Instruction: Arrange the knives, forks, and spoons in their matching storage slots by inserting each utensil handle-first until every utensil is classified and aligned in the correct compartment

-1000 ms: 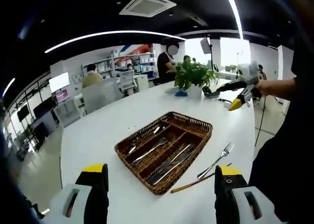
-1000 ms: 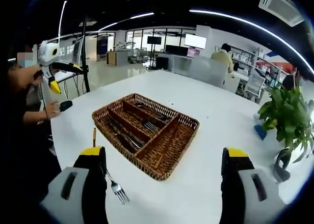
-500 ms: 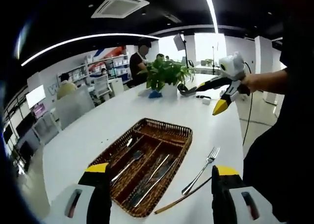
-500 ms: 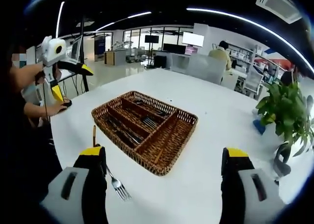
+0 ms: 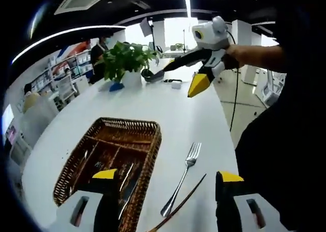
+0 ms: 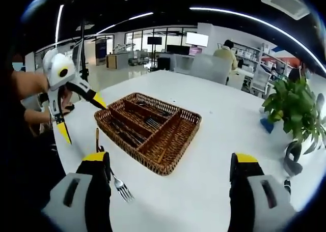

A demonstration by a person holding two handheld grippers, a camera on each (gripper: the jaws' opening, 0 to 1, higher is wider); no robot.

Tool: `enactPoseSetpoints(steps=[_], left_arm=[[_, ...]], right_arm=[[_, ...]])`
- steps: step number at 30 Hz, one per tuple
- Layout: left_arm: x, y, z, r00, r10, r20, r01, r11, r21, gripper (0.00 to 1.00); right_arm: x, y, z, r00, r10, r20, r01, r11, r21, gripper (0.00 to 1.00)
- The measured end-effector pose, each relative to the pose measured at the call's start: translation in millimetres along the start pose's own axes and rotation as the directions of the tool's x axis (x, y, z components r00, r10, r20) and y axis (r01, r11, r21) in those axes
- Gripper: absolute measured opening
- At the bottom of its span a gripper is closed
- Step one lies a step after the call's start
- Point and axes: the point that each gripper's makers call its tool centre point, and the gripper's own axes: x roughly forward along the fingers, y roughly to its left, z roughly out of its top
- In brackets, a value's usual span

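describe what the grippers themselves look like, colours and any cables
Both are alike: each jaw is black with a yellow tip, set on a light grey body with a slot. From the left gripper view, the right gripper has a white housing, black jaws with yellow tips, and a dark cable hanging behind. The left gripper looks the same. The person's clothing looks dark.

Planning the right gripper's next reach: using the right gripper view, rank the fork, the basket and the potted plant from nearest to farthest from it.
1. Fork, beside its left finger.
2. Basket, mid-table ahead.
3. Potted plant, far right.
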Motion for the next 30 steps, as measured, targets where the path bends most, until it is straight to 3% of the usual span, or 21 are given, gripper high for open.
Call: enactPoseSetpoints(steps=[2,6,10,12,15,21,30], left_arm=[[10,-2.6,-1.2,1.000,-0.018,-0.003,0.018,1.000,0.000,0.63],[37,-19.5,-7.4,0.995,-0.097,-0.030,0.098,0.994,0.052,0.60],[62,-26.3,-18.7,0.989,-0.127,-0.082,0.135,0.986,0.100,0.47],[72,-30.8,-22.5,0.983,-0.157,-0.096,0.164,0.983,0.078,0.42],[79,-34.3,-22.8,0.979,-0.176,-0.104,0.185,0.978,0.091,0.35],[93,-36.4,-35.1,0.962,-0.206,-0.177,0.231,0.963,0.137,0.24],[109,-40.6,-45.7,0.941,-0.240,-0.237,0.283,0.945,0.166,0.15]], right_arm=[[-2,-2,-1.8,1.000,-0.005,0.001,0.005,1.000,0.003,0.99],[-7,-7,-5.8,1.000,-0.014,-0.001,0.014,1.000,0.005,0.99],[-13,-14,-10.5,1.000,-0.029,-0.007,0.029,1.000,0.010,0.99],[-15,-17,-12.3,0.999,-0.037,-0.009,0.037,0.999,0.014,0.99],[-17,-20,-13.8,0.999,-0.044,-0.010,0.044,0.999,0.015,0.99],[-24,-26,-17.7,0.998,-0.063,-0.014,0.064,0.998,0.022,0.99],[-28,-29,-22.7,0.997,-0.073,-0.024,0.074,0.997,0.022,0.99]])
